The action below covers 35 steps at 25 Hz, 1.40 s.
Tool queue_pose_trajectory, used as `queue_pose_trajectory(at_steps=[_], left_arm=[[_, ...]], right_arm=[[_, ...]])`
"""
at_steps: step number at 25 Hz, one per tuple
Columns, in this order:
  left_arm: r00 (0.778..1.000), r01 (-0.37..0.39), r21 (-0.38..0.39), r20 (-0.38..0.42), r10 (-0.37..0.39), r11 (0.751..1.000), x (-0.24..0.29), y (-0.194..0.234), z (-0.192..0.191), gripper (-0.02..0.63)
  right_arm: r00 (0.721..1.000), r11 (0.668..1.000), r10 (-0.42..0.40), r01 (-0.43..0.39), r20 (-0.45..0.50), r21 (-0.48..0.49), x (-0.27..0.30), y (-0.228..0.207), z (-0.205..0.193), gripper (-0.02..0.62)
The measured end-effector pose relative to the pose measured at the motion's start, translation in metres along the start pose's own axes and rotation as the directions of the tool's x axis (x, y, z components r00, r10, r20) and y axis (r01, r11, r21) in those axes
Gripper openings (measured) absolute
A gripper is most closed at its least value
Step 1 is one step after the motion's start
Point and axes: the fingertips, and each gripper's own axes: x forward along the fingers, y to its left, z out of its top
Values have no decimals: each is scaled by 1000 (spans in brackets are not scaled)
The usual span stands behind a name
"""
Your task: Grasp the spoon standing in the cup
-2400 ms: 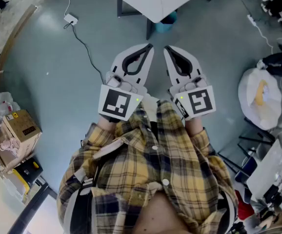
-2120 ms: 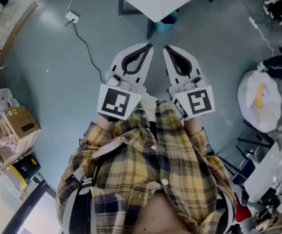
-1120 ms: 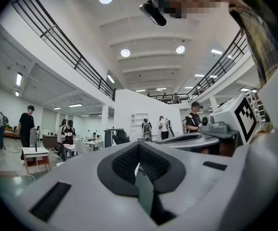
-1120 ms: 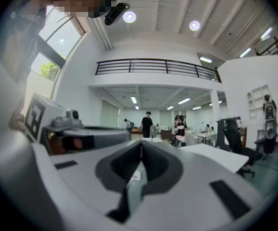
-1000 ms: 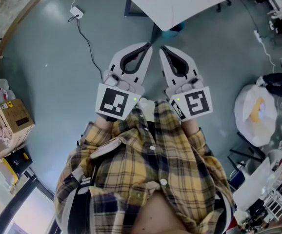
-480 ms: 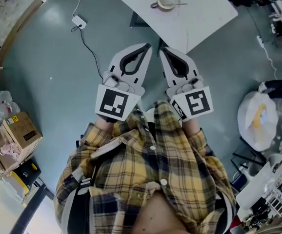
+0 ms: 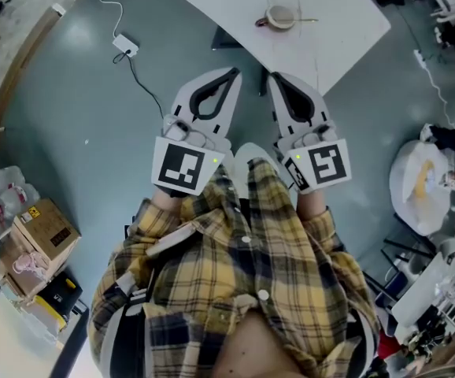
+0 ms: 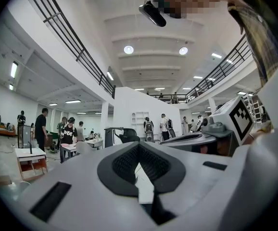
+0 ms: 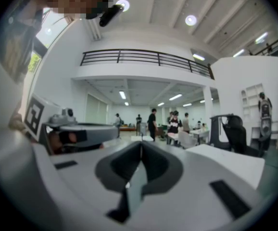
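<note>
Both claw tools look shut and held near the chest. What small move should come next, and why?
Probably carry the right gripper forward over the table toward the cup, opening its jaws on the way. It is shut, holds nothing and is well short of the cup, and the spoon pokes out on that side.

A small, round, pale cup (image 7: 278, 16) is sitting upright on the white table (image 7: 345, 30), its handle pointing left. A thin spoon (image 7: 305, 20) is standing in it, its slim handle leaning out over the right rim
</note>
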Motion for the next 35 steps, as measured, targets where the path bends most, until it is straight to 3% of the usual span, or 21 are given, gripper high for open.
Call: queue_pose_trajectory(at_steps=[14, 26, 35], left_arm=[[999, 1, -17, -45, -2, 1000, 44, 54, -24, 14], [996, 81, 7, -35, -80, 997, 173, 122, -16, 15], [985, 166, 13, -40, -165, 986, 261, 147, -11, 15]], right_arm=[[999, 999, -12, 14, -52, 44, 61, -42, -22, 32], [996, 996, -64, 67, -55, 56, 156, -139, -11, 32], [988, 987, -141, 146, -64, 70, 198, -215, -4, 32]])
